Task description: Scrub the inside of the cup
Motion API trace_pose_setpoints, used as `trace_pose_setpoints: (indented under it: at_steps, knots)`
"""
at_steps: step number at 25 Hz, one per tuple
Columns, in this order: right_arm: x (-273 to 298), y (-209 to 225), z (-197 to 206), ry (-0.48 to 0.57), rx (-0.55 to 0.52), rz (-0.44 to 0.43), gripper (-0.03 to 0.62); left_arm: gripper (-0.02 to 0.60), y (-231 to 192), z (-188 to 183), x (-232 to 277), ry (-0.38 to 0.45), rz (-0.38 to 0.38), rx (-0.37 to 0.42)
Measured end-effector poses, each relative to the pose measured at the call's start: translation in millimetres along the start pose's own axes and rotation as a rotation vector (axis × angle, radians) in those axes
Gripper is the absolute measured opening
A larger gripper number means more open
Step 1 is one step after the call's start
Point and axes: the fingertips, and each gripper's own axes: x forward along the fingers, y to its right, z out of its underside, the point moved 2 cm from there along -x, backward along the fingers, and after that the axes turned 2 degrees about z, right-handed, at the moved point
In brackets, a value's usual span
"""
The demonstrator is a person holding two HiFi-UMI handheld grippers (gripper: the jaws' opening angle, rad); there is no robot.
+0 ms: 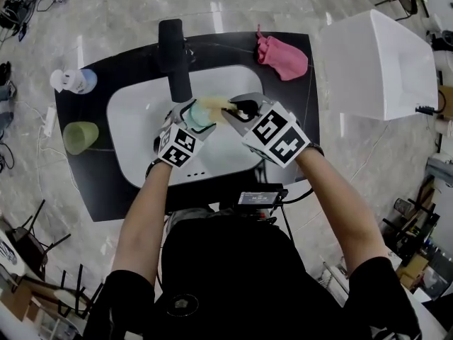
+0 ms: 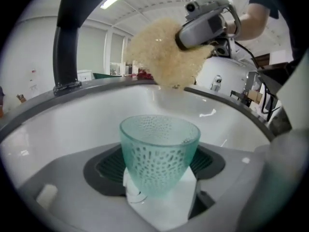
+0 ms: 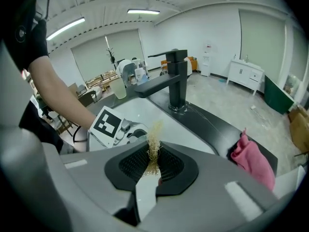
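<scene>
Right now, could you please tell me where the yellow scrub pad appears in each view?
Head view: the scrub pad sits at centre, over the white sink.
Left gripper view: upper centre, above the teal cup.
Right gripper view: lower centre, edge-on between the right gripper's jaws.
Shared landmark: the black faucet.

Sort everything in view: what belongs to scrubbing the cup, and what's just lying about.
In the job: teal cup, yellow scrubber, sink, faucet.
Lying about: pink cloth, green cup, white-and-blue container, white box.
</scene>
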Motion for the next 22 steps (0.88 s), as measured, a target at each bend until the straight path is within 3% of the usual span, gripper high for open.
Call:
trace_pose_setpoints:
  at_steps: [5,15,22]
  knots:
    - [-3,7,14,-0.020,0.021,0.028,0.043,0.379,-6,1,11,0.053,-0.021,-0.035]
    - [2,4,26,-0.035,0.043,0.030,0.043,0.379,-16,15,18,0.083,-0.052,-0.091]
    - [2,2,34,-0.043,0.058,0.021,0.043,0.379,-13,28,18,0.006,-0.034,-0.102]
